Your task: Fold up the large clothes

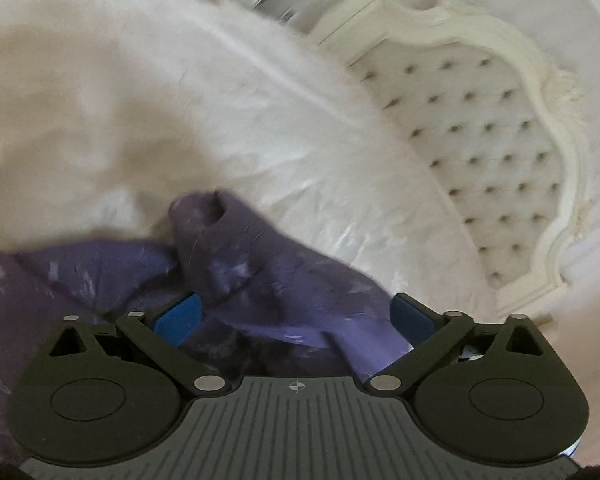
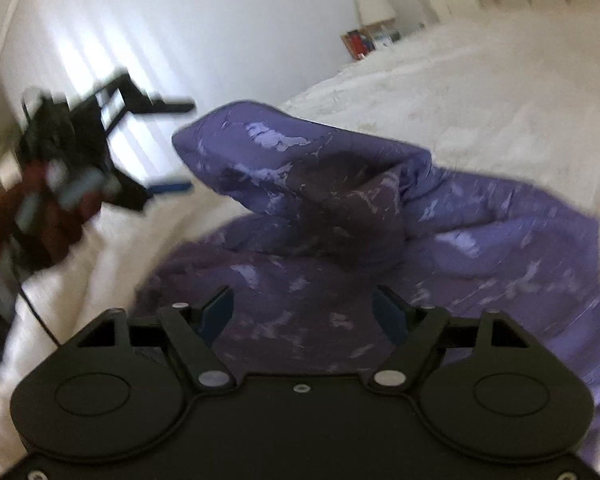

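- A crumpled purple garment (image 2: 340, 216) lies heaped on a white bedspread (image 2: 480, 92), directly ahead of the right gripper (image 2: 304, 316), whose jaws stand apart and empty.
- The left gripper (image 1: 296, 316), jaws also spread wide, hovers over the same cloth (image 1: 260, 264), a fold rising between them.
- Beyond the left jaws, a tufted cream headboard (image 1: 480, 140).
- Left of the right jaws, the other gripper (image 2: 100, 152) appears, blurred.
- A cluttered shelf (image 2: 368, 40) stands by the far wall.

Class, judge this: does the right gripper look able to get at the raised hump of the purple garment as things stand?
Probably yes. The right gripper has its jaws open, and the purple garment hump lies straight ahead on the white bedspread with nothing between.
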{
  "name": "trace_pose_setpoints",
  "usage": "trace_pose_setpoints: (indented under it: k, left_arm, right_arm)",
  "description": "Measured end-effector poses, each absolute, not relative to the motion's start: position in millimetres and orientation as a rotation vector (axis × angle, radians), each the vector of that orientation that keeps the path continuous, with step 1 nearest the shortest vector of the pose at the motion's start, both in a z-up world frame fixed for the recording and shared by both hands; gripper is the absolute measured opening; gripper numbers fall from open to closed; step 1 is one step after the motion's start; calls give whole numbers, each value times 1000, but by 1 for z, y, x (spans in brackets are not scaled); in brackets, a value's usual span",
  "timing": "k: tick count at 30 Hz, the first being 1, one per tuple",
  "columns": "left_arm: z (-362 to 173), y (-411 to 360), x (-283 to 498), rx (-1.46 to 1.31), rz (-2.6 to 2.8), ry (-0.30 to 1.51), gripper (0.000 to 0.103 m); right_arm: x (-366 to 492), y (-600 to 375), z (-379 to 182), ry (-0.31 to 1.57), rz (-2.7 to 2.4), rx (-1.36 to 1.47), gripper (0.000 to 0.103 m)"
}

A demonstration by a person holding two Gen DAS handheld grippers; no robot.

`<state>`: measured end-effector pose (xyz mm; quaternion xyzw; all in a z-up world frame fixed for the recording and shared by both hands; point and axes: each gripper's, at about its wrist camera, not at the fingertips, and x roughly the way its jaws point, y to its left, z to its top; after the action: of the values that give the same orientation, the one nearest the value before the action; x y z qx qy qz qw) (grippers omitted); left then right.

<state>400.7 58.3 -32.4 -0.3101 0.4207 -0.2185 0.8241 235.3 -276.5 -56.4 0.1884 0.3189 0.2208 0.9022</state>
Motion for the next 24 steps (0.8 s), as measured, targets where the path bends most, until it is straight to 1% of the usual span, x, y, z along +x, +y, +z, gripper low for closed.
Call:
trace_pose_setpoints:
  k: [1, 2, 3, 5, 9, 12, 15, 17, 20, 22, 24]
  left_arm:
    - [-38, 57, 403, -683, -462, 913, 63]
    - [-43, 56, 404, -708, -468, 922, 31]
    - [-45, 56, 404, -733, -468, 919, 12]
    - [-47, 56, 401, -745, -441, 885, 12]
    - [-45, 57, 397, -774, -487, 867, 12]
    - [-39, 59, 393, -815, -512, 853, 12]
    - [-35, 63, 382, -853, -533, 818, 12]
    - [-36, 64, 368, -856, -552, 783, 12]
    - [-50, 54, 346, -794, -588, 773, 13]
    - [-67, 41, 334, -732, -596, 796, 14]
    - [-91, 30, 320, -623, -593, 839, 21]
  right_arm:
    - [236, -280, -58, 655, 464, 458, 87]
    - [238, -285, -62, 643, 472, 552, 93]
    - [240, -290, -65, 630, 476, 637, 97]
    - [246, -298, -71, 620, 474, 798, 102]
    - [273, -306, -101, 675, 507, 1159, 103]
    - [293, -303, -120, 697, 458, 1280, 103]
    - [318, -306, -123, 676, 420, 1359, 102]
    - [334, -315, -104, 608, 389, 1326, 102]
    - [342, -323, -65, 483, 366, 1124, 102]
    - [341, -322, -51, 483, 336, 995, 102]
    - [336, -318, -54, 536, 305, 910, 102]
